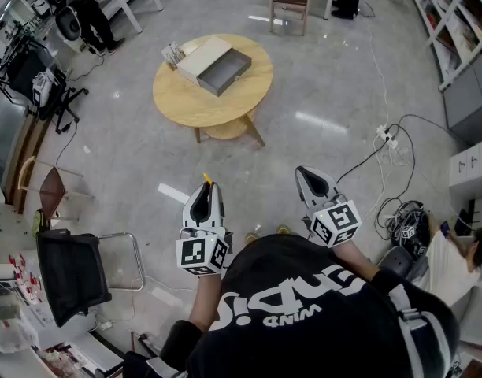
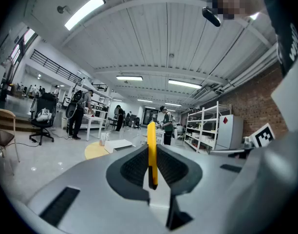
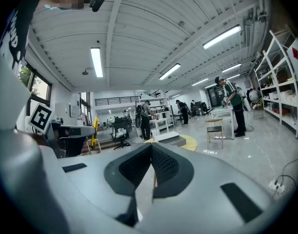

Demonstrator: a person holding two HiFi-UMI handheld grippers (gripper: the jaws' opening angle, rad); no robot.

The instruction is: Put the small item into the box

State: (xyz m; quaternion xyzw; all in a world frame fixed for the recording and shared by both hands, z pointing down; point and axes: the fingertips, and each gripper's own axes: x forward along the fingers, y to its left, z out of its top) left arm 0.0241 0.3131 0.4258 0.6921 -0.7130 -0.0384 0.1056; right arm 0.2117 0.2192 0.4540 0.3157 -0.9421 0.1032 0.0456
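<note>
My left gripper (image 1: 205,186) is shut on a thin yellow item (image 2: 151,152) that stands upright between its jaws; its yellow tip (image 1: 207,179) pokes out past them in the head view. My right gripper (image 1: 308,176) is shut with nothing between its jaws (image 3: 150,152). Both are held close to the person's chest, well short of the round wooden table (image 1: 186,101). On that table lies the grey open box (image 1: 224,71) with its white lid (image 1: 202,57) beside it. The left gripper view shows the table (image 2: 96,150) far ahead, the right gripper view shows it (image 3: 190,141) too.
A small rack of items (image 1: 172,54) stands at the table's left edge. A black office chair (image 1: 72,270) is at the near left. Cables and a power strip (image 1: 387,138) lie on the floor to the right. A wooden chair (image 1: 290,0) stands behind the table.
</note>
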